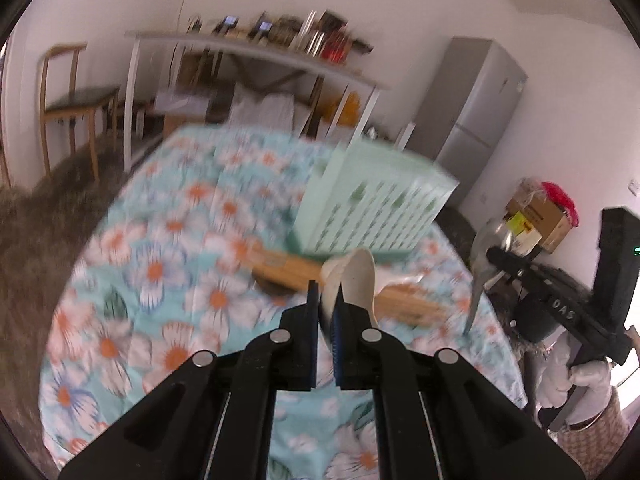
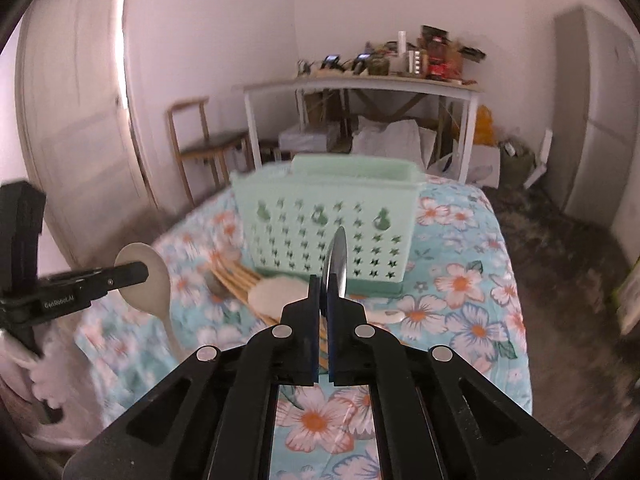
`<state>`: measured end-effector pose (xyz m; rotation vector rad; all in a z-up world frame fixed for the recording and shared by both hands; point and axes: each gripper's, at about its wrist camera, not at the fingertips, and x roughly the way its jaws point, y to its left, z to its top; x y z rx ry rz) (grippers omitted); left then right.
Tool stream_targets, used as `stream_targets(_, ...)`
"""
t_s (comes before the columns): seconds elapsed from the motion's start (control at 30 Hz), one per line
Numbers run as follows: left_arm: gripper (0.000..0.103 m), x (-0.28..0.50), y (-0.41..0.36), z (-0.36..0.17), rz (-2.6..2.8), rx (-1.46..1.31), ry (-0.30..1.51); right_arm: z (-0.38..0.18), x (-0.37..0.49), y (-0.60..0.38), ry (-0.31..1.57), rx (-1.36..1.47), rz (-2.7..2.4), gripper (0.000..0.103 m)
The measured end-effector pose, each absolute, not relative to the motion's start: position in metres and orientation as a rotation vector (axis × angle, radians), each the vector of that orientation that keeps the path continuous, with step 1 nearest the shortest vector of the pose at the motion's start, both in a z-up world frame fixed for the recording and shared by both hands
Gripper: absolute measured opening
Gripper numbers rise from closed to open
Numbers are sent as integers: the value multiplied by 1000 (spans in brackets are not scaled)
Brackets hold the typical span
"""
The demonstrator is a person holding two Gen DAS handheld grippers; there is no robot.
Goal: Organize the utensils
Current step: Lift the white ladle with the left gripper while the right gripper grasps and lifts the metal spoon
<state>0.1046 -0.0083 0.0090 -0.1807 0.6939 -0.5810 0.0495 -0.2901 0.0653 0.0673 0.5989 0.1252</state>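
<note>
While my left claw (image 1: 327, 300) pinches the bowl of a white ceramic spoon (image 1: 354, 284) at centre frame, its handle drops away below the jaws, as the right wrist view shows from the side at middle left (image 2: 150, 280). My right claw (image 2: 324, 292) is clamped on a metal spoon (image 2: 338, 258) held edge-on, its bowl rising above the fingertips at centre frame; the left wrist view catches that same spoon (image 1: 486, 248) at middle right, handle hanging down. Just beyond both claws, a bundle of wooden chopsticks (image 2: 240, 280) lies on the floral tablecloth (image 2: 460, 280) covering the bench, with another white ceramic spoon (image 2: 276, 294) resting across them. Behind these, in the upper centre of both views, stands the mint green utensil basket (image 2: 320, 216), upright, its wall pierced with star-shaped holes; motion blur smears it in the left view (image 1: 376, 208). I cannot tell what sits inside it. Farther out, a white shelf table (image 2: 360, 88) loaded with clutter stands against the far wall, a wooden chair (image 2: 200, 144) to its left, and a grey refrigerator (image 1: 476, 100) at upper right of the left view.
</note>
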Motion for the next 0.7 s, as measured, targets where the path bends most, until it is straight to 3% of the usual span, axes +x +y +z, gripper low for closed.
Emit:
stream_targets(0.47,5,124,14,158,-574,-191,342,136,46,-345,425,301,213,1)
stream_targets(0.7,5,155,-2,177,-459,-68,252,179,77,-360,323,339,290,1)
